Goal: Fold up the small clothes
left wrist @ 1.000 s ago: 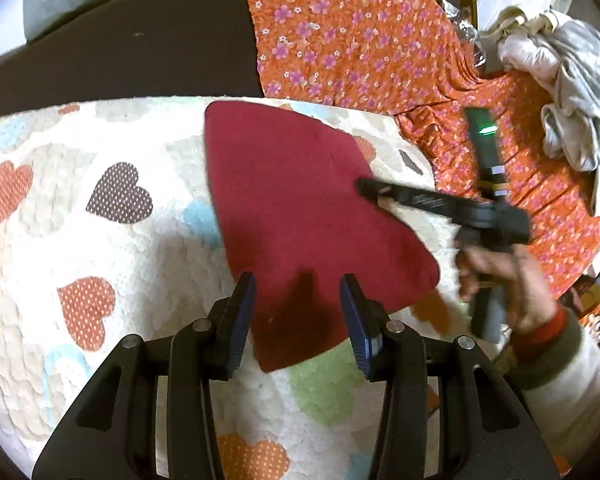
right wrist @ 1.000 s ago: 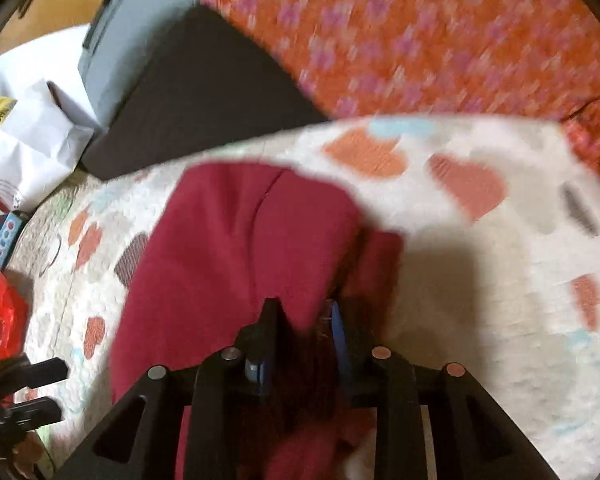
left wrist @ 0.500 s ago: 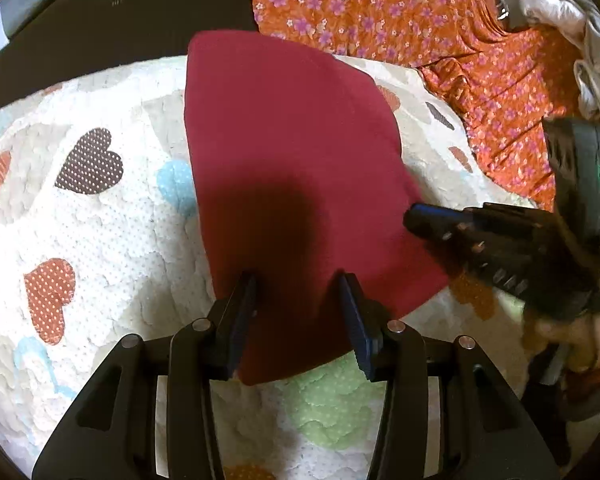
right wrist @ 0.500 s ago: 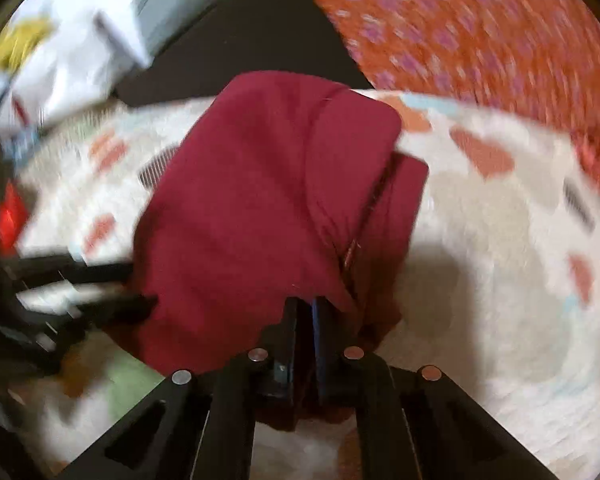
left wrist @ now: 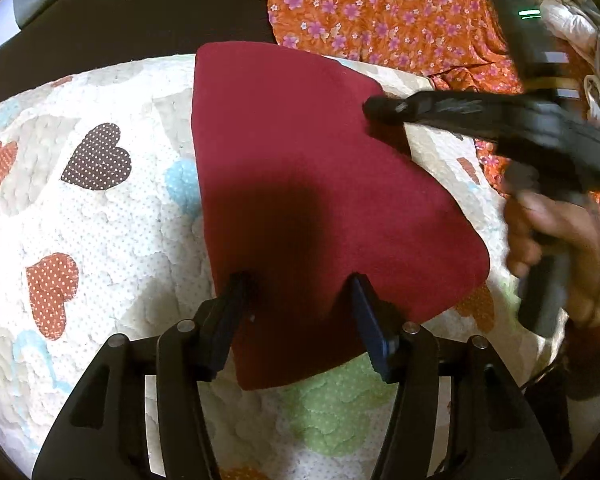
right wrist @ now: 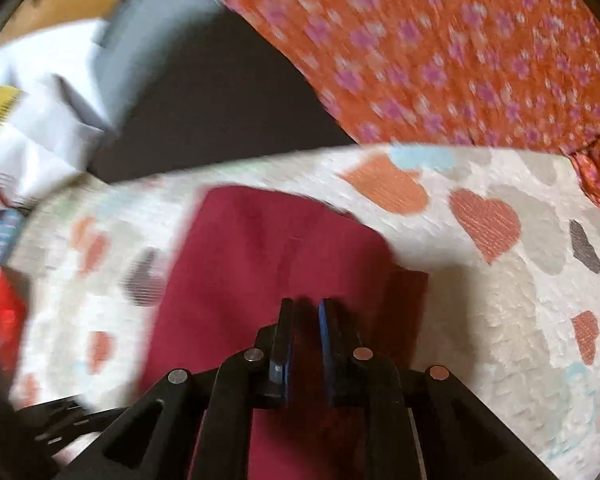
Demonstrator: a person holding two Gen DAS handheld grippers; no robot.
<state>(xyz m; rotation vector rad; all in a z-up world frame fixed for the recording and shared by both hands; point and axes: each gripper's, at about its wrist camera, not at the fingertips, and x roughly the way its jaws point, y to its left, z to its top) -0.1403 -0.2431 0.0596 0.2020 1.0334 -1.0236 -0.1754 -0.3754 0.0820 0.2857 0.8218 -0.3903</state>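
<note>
A dark red cloth (left wrist: 300,152) lies flat and folded on a heart-patterned quilt (left wrist: 100,220). My left gripper (left wrist: 300,284) is low over the cloth's near end. Its jaws are opening and stand wide apart, with the fabric lying under them and unpinched. A person's hand (left wrist: 552,240) holds my right gripper (left wrist: 374,106), whose tip is at the cloth's far right corner. In the blurred right wrist view, the right gripper (right wrist: 306,308) hovers over the red cloth (right wrist: 252,272). Its jaws are opening, with a narrow gap and nothing clamped between them.
Orange flowered fabric (left wrist: 360,8) covers the area beyond the quilt. A heap of pale clothes (left wrist: 580,28) lies at the far right and a dark surface (left wrist: 140,20) at the far left. White bags (right wrist: 40,120) and a red object (right wrist: 0,308) sit off the quilt's left side.
The right gripper has let go of the cloth's fold and swung up to its far right corner. The left jaws have spread wider over the near end. The cloth now lies flatter.
</note>
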